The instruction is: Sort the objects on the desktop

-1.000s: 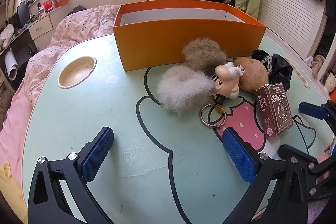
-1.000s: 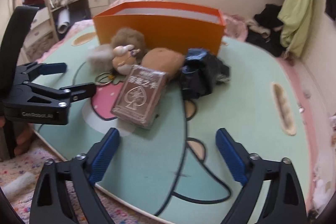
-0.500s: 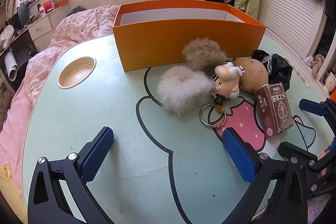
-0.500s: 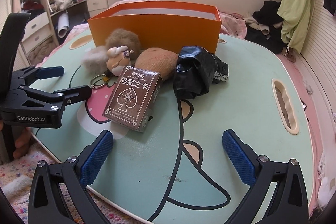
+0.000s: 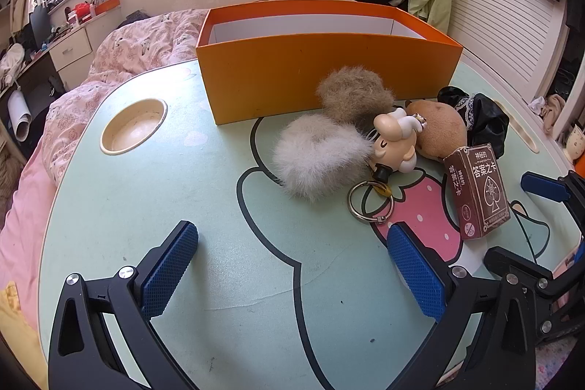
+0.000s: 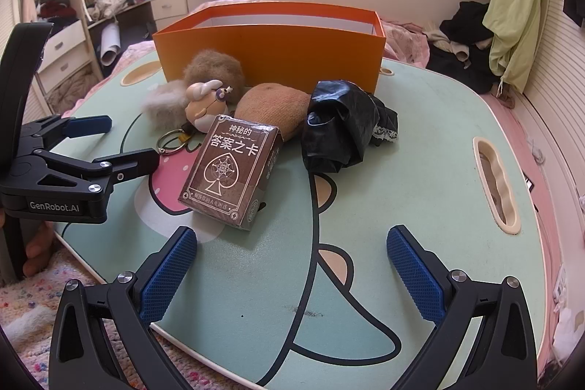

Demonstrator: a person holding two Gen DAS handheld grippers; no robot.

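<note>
On the counter (image 6: 420,141), both claws gape empty; right claw (image 6: 292,265) lines up the card box (image 6: 230,170), orange bin (image 6: 270,57) waiting beyond.

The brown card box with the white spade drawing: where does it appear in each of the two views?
Left wrist view: brown card box at right, standing tilted, beside the metal key ring.
Right wrist view: centre-left, just ahead of the right gripper.
Shared landmark: the orange open box behind it.
</note>
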